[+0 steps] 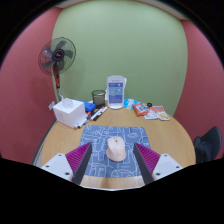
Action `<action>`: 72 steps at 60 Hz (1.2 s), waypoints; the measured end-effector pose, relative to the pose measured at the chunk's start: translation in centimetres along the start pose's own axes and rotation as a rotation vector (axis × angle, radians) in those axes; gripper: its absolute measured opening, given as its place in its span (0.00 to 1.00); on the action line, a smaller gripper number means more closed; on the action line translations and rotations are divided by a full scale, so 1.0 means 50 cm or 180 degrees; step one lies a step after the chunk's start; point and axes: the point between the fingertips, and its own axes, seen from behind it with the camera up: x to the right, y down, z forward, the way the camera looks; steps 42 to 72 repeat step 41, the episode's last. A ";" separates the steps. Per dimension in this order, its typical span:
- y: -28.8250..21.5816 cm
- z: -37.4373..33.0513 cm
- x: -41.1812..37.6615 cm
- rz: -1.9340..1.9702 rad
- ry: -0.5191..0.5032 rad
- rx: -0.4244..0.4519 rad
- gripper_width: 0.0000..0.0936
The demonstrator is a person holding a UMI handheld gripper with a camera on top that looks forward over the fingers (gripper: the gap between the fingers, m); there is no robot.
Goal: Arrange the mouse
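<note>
Gripper view: gripper fingers spread, nothing pinched. White mouse lies on blue patterned mouse pad, between fingers with gap either side. Water jug, white box beyond pad. Grasp not yet made; arranging judged still ahead.

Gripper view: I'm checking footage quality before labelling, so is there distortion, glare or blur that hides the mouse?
In the gripper view, fisheye distortion bows the table edge and walls; lighting is even and soft, with no harsh glare; the mouse on the mouse pad is small but fairly clear, lying just ahead of the open gripper; the far clutter looks softer.
</note>
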 end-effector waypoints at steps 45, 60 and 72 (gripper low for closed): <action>0.084 -0.477 -0.062 -0.0030 0.0393 0.0205 0.90; 0.084 -0.477 -0.062 -0.0030 0.0393 0.0205 0.90; 0.084 -0.477 -0.062 -0.0030 0.0393 0.0205 0.90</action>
